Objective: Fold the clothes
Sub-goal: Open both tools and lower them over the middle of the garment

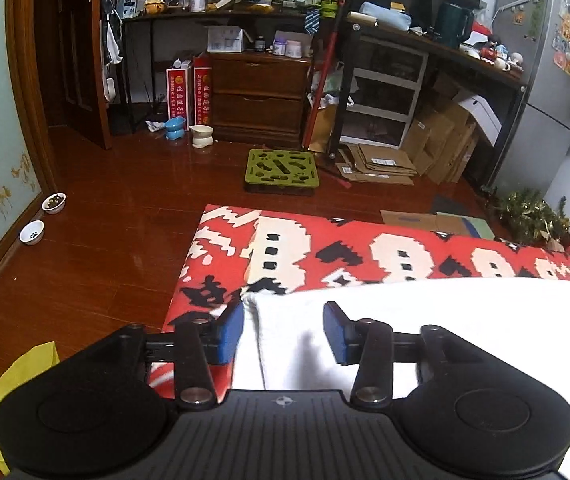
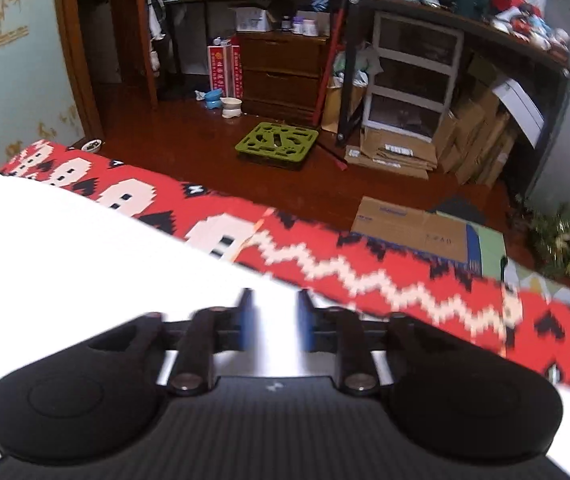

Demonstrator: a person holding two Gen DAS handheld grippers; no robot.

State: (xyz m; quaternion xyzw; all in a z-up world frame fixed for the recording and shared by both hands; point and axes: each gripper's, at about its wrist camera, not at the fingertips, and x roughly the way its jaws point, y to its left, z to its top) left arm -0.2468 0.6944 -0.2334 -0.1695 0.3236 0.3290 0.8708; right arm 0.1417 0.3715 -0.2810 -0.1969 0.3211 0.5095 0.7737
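Left gripper: spread over the white garment's folded corner; yellow cloth visible only here.
Right gripper: blurred, jaws parted above the garment.

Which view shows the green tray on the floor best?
The left wrist view: the green tray is sharp and its cut-outs are clear. The right wrist view shows the tray whole too, but smaller and slightly blurred.
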